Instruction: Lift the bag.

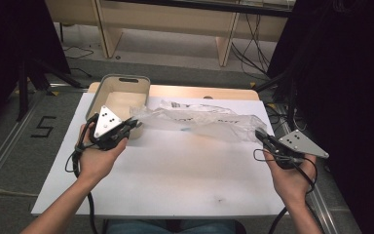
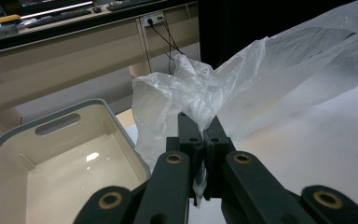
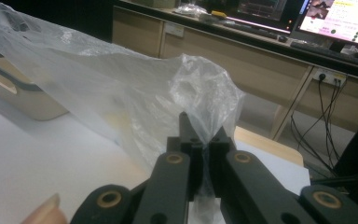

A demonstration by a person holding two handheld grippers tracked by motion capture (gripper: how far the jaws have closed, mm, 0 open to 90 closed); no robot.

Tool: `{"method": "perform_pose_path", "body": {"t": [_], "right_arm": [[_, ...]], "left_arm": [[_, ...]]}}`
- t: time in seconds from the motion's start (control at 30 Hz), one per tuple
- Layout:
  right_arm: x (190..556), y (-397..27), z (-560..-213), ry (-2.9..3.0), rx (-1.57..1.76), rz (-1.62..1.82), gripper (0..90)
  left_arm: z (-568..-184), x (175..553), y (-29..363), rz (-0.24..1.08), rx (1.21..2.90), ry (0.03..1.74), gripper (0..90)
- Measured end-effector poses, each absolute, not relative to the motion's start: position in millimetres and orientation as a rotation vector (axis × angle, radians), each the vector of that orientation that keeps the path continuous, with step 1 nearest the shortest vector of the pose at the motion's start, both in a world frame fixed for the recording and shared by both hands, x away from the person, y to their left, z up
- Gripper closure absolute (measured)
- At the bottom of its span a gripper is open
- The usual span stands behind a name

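Note:
A clear plastic bag is stretched across the far half of the white table, held at both ends. My left gripper is shut on the bag's left end; the left gripper view has the film bunched up out of the closed jaws. My right gripper is shut on the bag's right end, and in the right gripper view the crumpled plastic rises from between its pressed jaws. The bag hangs a little above the table between them.
A beige tub with a grey rim stands empty at the table's far left, just behind my left gripper; it also shows as the tub and tub. Desks and cables lie beyond the table. A dark curtain flanks the right side.

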State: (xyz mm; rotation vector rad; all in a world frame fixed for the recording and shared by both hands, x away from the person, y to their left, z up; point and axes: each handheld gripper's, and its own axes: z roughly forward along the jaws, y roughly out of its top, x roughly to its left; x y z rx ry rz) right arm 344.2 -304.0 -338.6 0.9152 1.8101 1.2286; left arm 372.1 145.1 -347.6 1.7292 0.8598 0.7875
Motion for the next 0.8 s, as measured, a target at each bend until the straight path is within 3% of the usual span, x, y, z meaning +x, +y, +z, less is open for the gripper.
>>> {"method": "perform_pose_path", "body": {"t": [0.8], "right_arm": [[351,-303,-324,1.748,0.906,1.259,90.0]], "left_arm": [[-330,381,142,0.809,1.663,0.857,88.9]]}}
